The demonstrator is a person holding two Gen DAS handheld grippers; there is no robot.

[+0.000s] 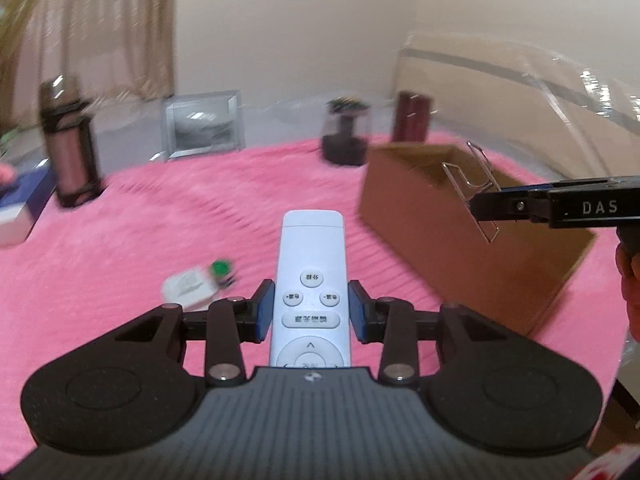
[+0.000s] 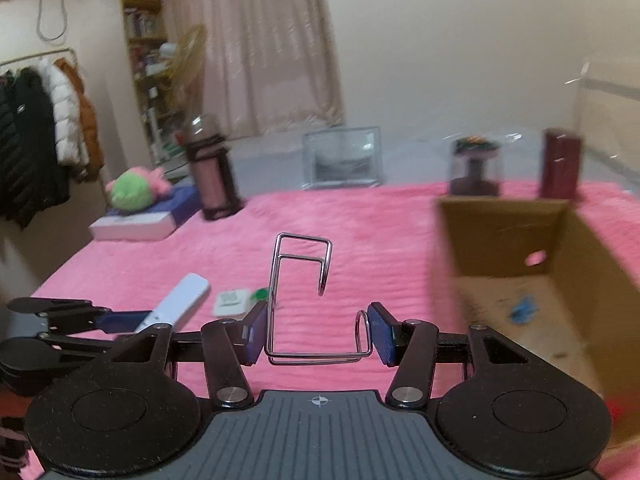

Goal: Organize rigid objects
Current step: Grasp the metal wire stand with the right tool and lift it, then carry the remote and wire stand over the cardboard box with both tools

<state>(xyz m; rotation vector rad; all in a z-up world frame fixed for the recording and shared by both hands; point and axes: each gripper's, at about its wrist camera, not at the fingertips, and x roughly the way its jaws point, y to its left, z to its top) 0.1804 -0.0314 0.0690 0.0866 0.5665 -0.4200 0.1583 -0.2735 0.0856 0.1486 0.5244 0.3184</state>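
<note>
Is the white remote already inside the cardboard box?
No, the white remote is clamped between the left gripper's blue fingers above the pink blanket, left of the cardboard box.

Pink plush blanket (image 2: 352, 216), cardboard box (image 2: 504, 240), flask (image 2: 212, 172), white box (image 2: 132, 226), small white packet (image 2: 231, 303)

**Open pink cover ahead, box walls at your right**

From your right wrist view, the pink cover (image 2: 360, 220) lies bare from 12 toward 10 o'clock. The cardboard box (image 2: 500, 236) stands at 2 o'clock, top open; its near wall blocks a low pass, so you go over the rim. At 9 o'clock your left gripper (image 2: 132, 320) with the white remote (image 2: 180, 300) crowds that side. A small white item (image 2: 230, 302) lies low at 11. The thermos (image 2: 212, 168), the jar (image 2: 476, 168) and the dark red cylinder (image 2: 560, 164) line the far edge.
</note>
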